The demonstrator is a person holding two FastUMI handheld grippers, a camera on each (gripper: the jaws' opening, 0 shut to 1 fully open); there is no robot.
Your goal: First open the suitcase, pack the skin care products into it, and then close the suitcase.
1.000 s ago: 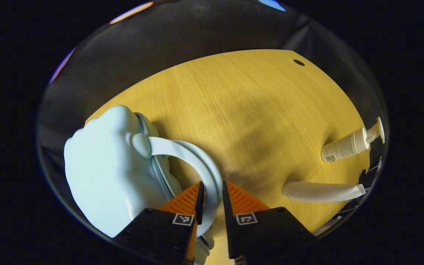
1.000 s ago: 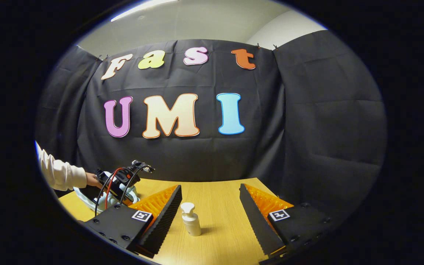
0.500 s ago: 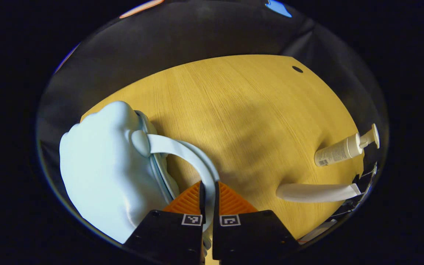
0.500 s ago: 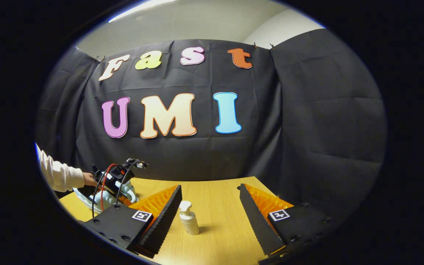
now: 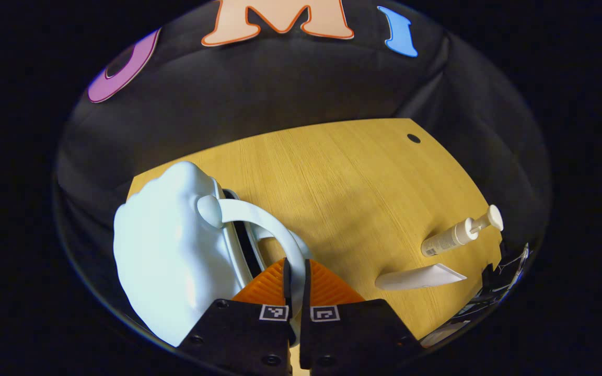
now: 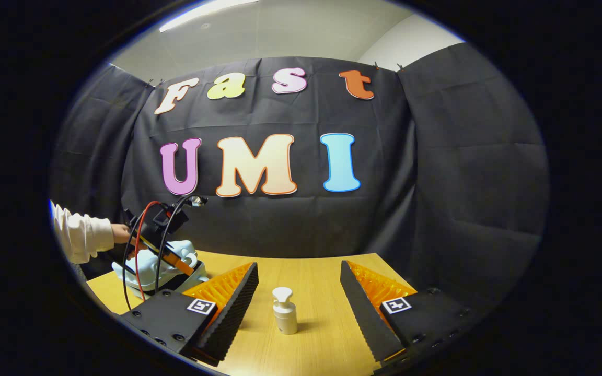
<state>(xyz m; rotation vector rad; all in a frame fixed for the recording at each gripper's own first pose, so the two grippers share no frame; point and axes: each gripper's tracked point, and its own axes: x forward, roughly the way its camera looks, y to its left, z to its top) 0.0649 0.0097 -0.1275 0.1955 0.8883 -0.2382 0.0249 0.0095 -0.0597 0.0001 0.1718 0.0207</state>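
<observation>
at the table's left, left gripper pinches the pale blue hard-shell suitcase by its stiff arched handle; right gripper gapes wide.

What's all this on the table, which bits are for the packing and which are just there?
For the job:
pale blue suitcase
its handle
pump bottle
white tube
left gripper, right gripper

Just there:
wooden table
its round hole
</observation>
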